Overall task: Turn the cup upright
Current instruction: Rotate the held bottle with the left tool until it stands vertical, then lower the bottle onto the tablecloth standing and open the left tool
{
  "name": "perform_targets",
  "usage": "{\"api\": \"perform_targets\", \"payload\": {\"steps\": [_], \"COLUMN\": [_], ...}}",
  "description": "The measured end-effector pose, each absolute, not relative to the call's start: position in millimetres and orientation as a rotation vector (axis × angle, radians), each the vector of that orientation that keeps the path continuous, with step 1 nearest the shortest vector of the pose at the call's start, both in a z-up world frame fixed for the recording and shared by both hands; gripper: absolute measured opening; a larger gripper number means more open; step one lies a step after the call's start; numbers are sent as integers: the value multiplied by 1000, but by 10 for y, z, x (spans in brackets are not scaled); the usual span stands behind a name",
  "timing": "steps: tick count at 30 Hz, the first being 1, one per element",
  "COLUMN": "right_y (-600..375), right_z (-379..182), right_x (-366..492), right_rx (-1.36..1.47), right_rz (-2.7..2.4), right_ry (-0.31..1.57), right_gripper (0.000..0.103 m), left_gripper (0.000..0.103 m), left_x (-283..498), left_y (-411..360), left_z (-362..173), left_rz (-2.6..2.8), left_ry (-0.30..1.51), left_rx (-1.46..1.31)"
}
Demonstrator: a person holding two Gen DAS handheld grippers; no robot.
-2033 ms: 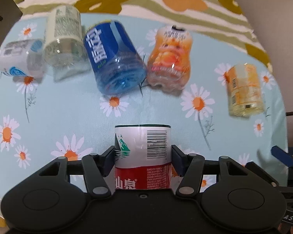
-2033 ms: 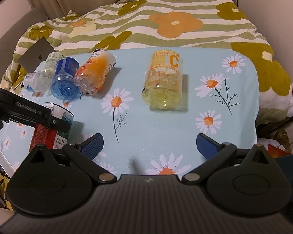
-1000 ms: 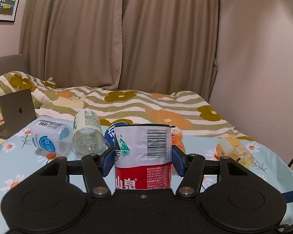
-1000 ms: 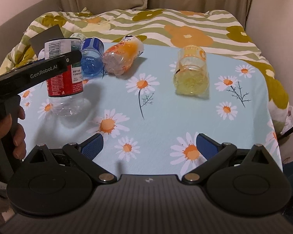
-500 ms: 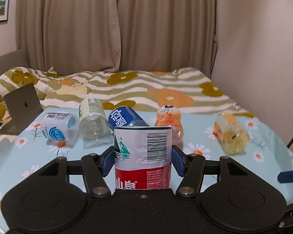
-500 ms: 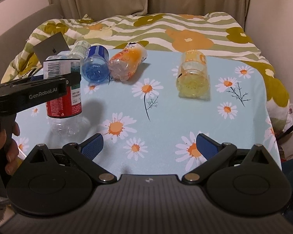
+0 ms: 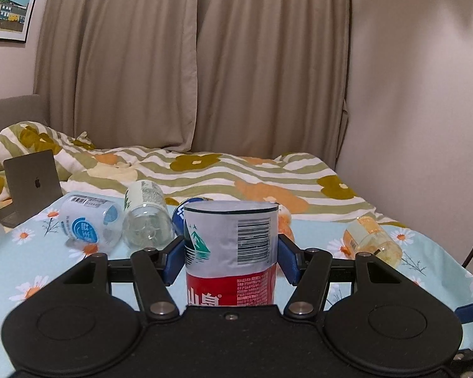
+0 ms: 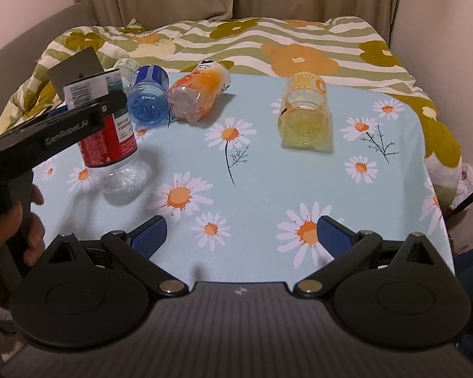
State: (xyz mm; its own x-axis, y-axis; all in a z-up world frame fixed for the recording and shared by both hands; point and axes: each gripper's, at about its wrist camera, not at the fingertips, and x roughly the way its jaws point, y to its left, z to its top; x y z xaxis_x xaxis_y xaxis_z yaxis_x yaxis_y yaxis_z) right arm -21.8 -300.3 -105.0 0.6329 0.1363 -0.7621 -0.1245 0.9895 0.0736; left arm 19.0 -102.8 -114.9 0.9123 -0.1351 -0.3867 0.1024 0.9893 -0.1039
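The cup (image 7: 231, 252) is a cut bottle with a red and white label. My left gripper (image 7: 231, 263) is shut on it, a blue pad pressed against each side. In the right wrist view the cup (image 8: 107, 138) stands mouth up and slightly tilted. Its clear base is down on the daisy tablecloth (image 8: 268, 189) at the left. A hand holds the left gripper (image 8: 88, 110) there. My right gripper (image 8: 241, 230) is open over the table's near edge with nothing between its fingers.
Several other cups lie on their sides at the back: white-blue (image 7: 90, 225), clear (image 7: 145, 217), blue (image 8: 148, 94), orange (image 8: 198, 94) and, apart at the right, yellow (image 8: 304, 110). A laptop (image 7: 31, 186) and a floral blanket (image 7: 236, 173) lie behind the table.
My left gripper swung from pointing down at the table to level, turning the held cup mouth up, then sank towards the cloth. The right gripper stayed open and barely shifted.
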Motion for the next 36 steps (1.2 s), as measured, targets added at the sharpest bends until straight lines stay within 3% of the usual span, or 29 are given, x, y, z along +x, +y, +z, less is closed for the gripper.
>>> {"api": "perform_targets", "payload": {"steps": [9, 12, 19, 24, 36], "right_y": [-2933, -2927, -2912, -2898, -2812], "right_z": [-1008, -998, -963, -929, -344], "right_x": [-214, -219, -266, -303, -377], "right_rx": [23, 25, 34, 43, 64], "right_rz": [151, 145, 124, 113, 68], "right_ry": [858, 859, 853, 846, 846], "right_gripper": [103, 103, 103, 103, 103], "left_gripper": [66, 73, 74, 96, 96], "left_x": [195, 214, 263, 258, 135], "left_y": [-1034, -1051, -1052, -1025, -741], "left_z": [-1101, -1098, -1107, -1060, -508], "left_rz": [-145, -160, -184, -176, -191], "left_ry": [523, 558, 611, 623, 756], "left_rx": [-52, -29, -8, -7, 10]}}
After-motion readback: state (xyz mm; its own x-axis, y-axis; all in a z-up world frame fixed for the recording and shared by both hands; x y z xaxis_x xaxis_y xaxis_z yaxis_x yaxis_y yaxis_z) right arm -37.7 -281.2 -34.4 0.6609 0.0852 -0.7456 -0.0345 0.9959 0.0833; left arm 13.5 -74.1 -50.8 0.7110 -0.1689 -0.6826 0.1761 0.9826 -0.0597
